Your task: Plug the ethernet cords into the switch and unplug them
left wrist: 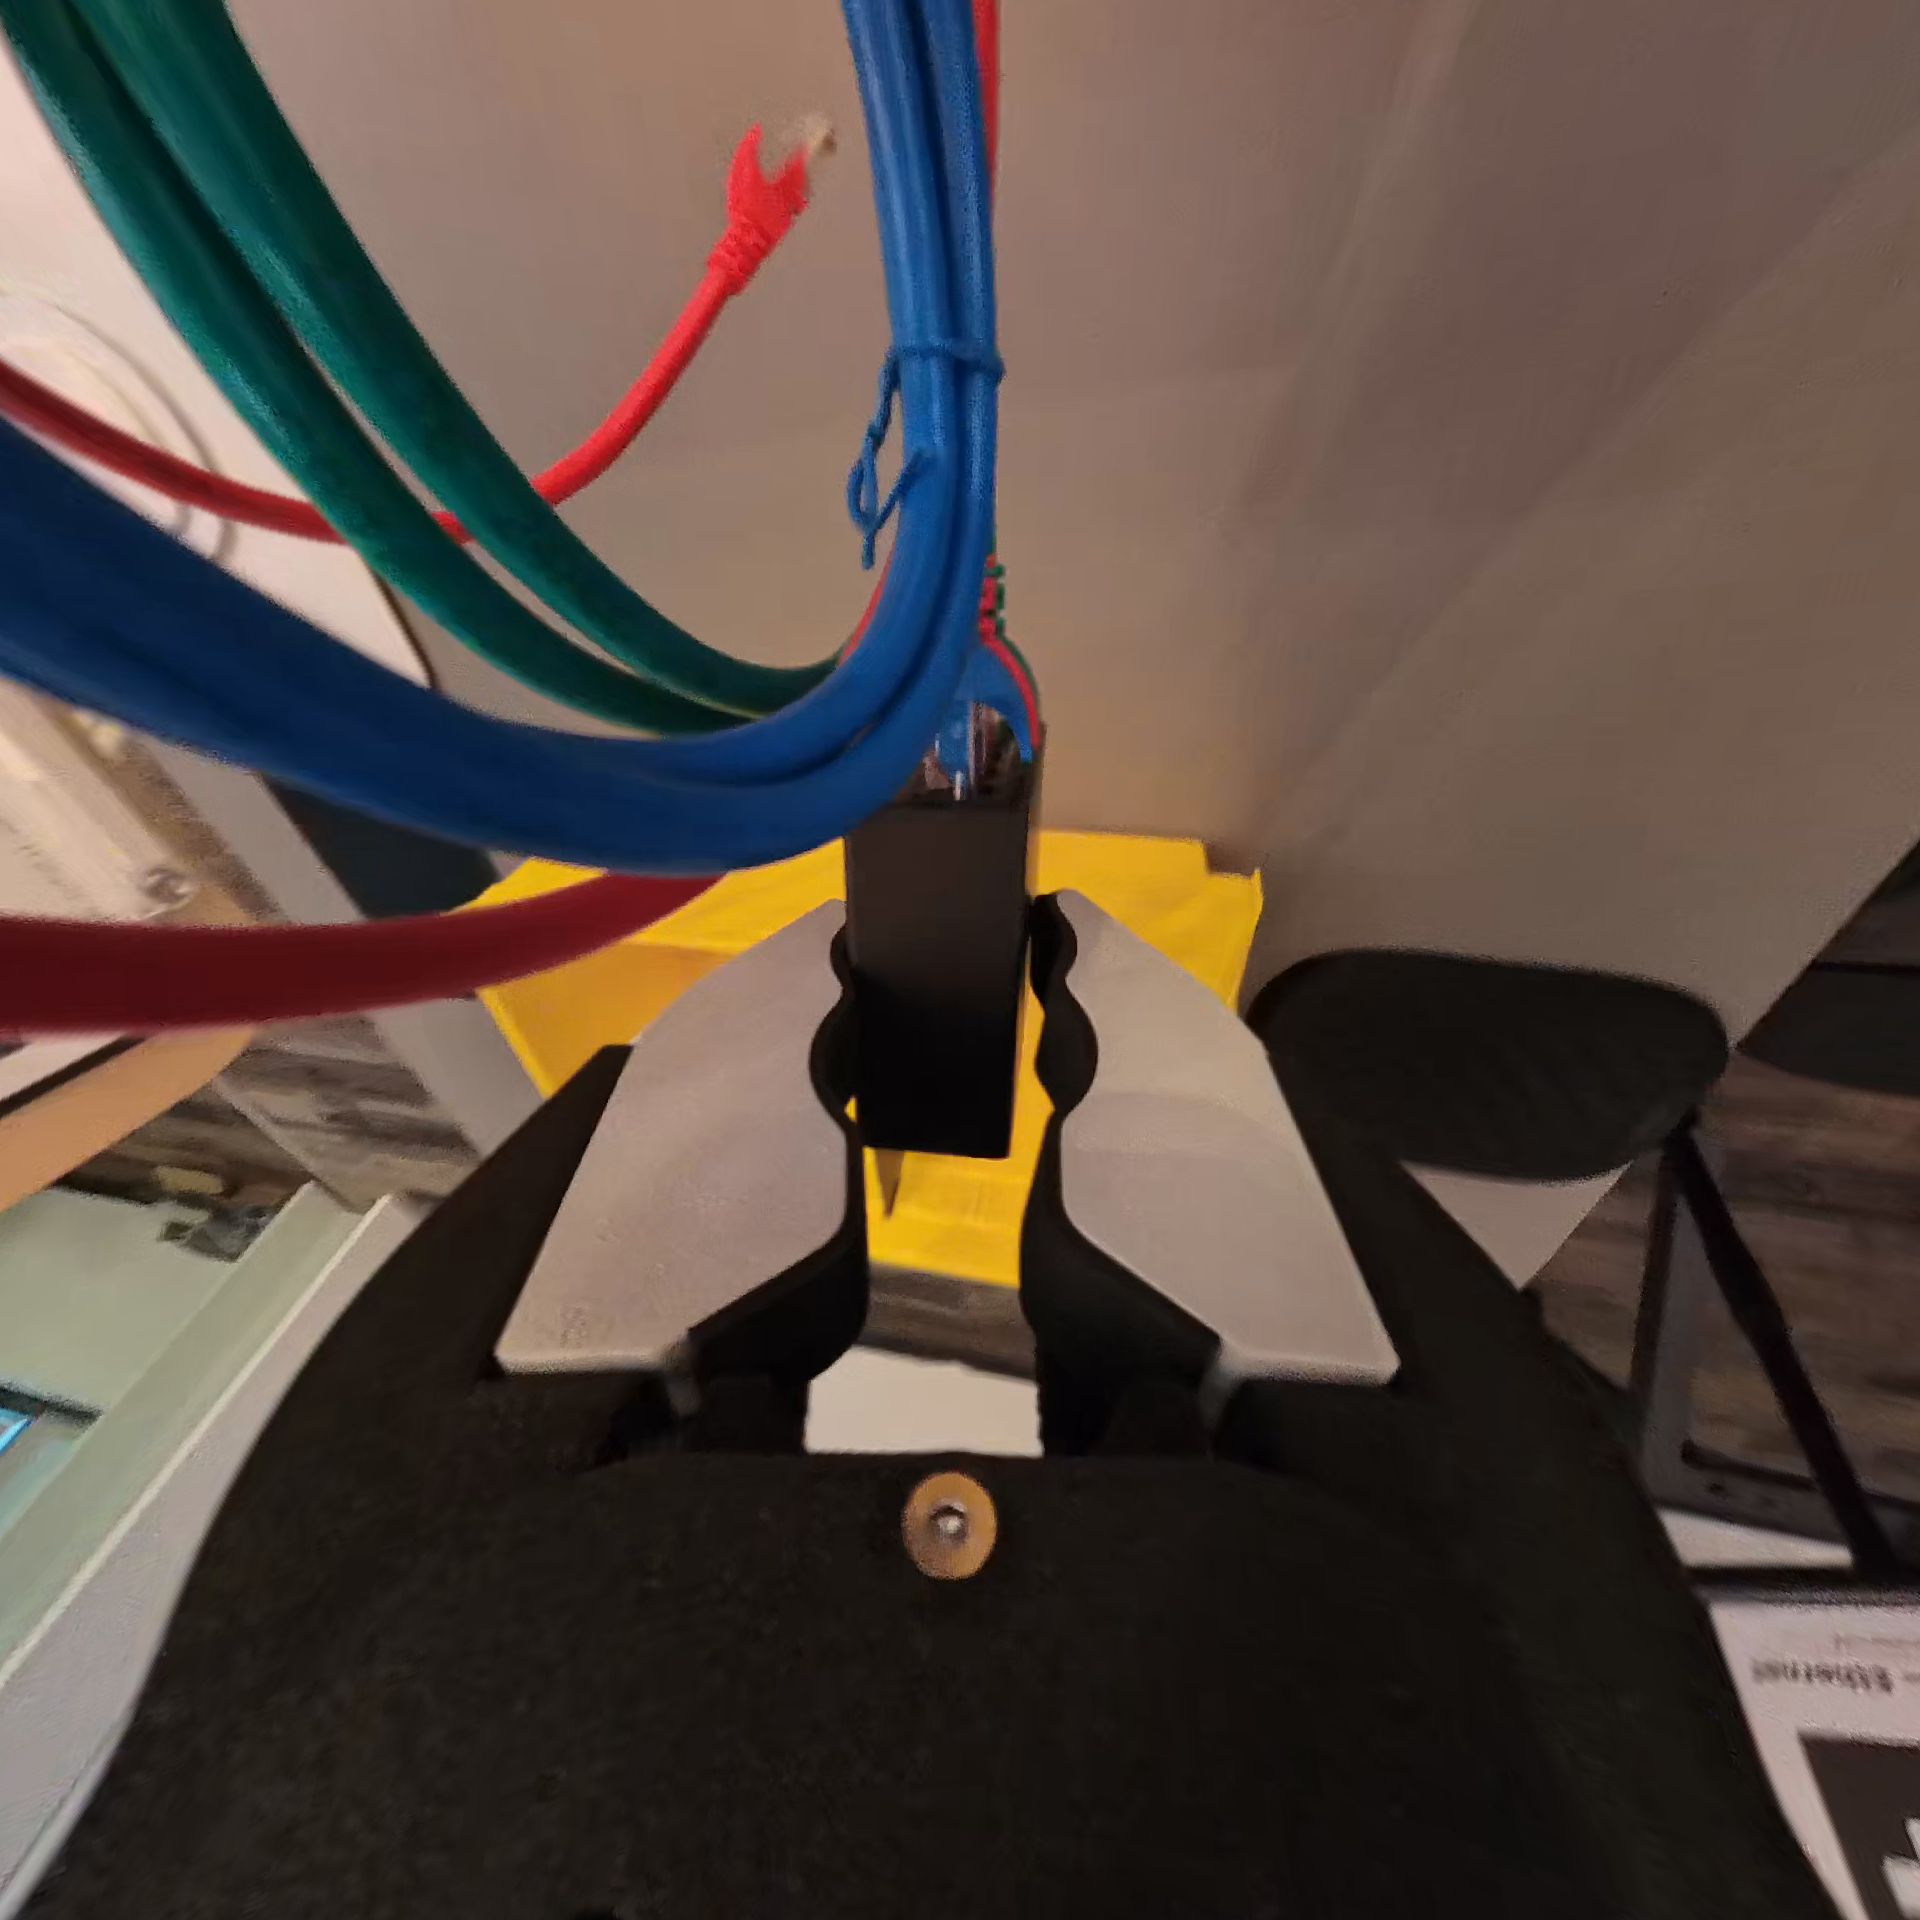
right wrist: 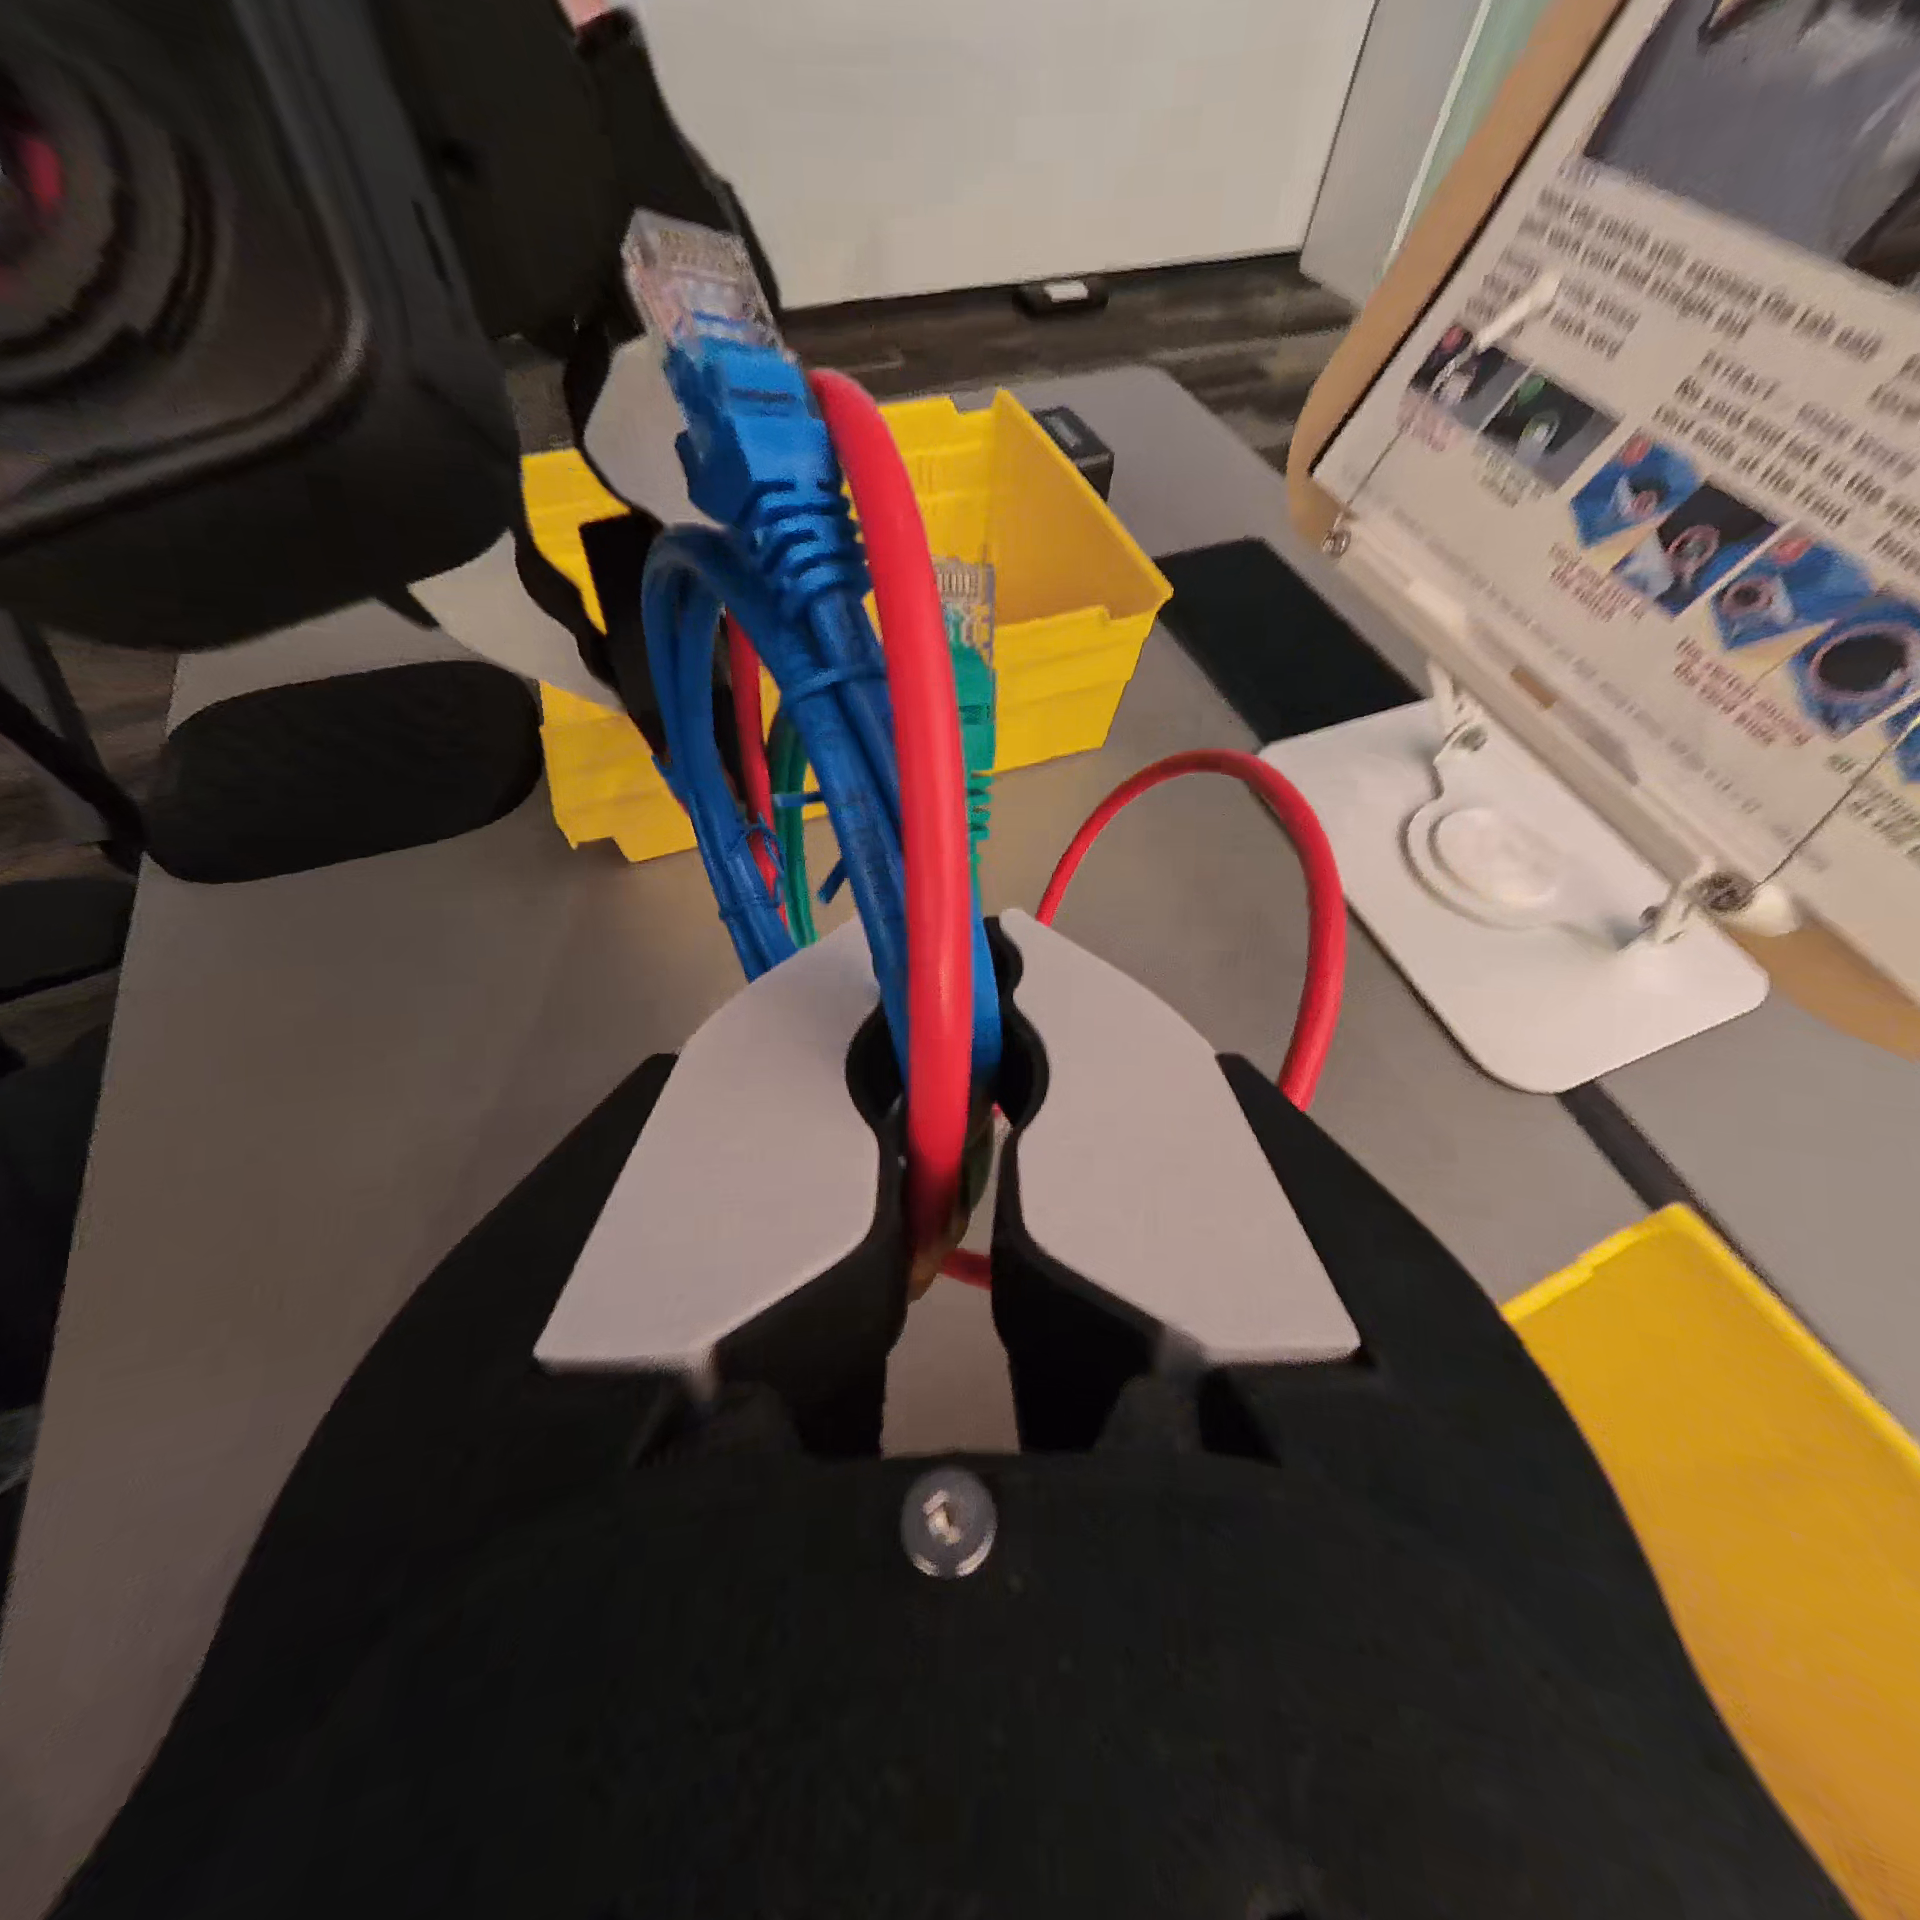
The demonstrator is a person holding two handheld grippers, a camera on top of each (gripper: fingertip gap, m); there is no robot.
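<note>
In the left wrist view my left gripper [left wrist: 940,935] is shut on the black switch [left wrist: 935,935] and holds it upright above a yellow bin [left wrist: 1143,904]. Blue cords [left wrist: 935,416], green cords [left wrist: 312,364] and a red cord [left wrist: 260,956] run from the switch's top end and loop left. A loose red plug [left wrist: 774,197] hangs free behind them. In the right wrist view my right gripper [right wrist: 940,977] is shut on the cord bundle, red cord [right wrist: 914,831] and blue cord [right wrist: 831,707] together. A free blue plug [right wrist: 717,343] and a green plug [right wrist: 966,644] stick up above it.
A yellow bin [right wrist: 1060,582] stands on the grey table [right wrist: 364,1039] behind the cords. A second yellow bin [right wrist: 1766,1507] is at the front right. An instruction board on a white stand [right wrist: 1558,914] fills the right side. The left gripper's body [right wrist: 208,312] looms at upper left. There is about 12 centimeters between the tips of the two grippers.
</note>
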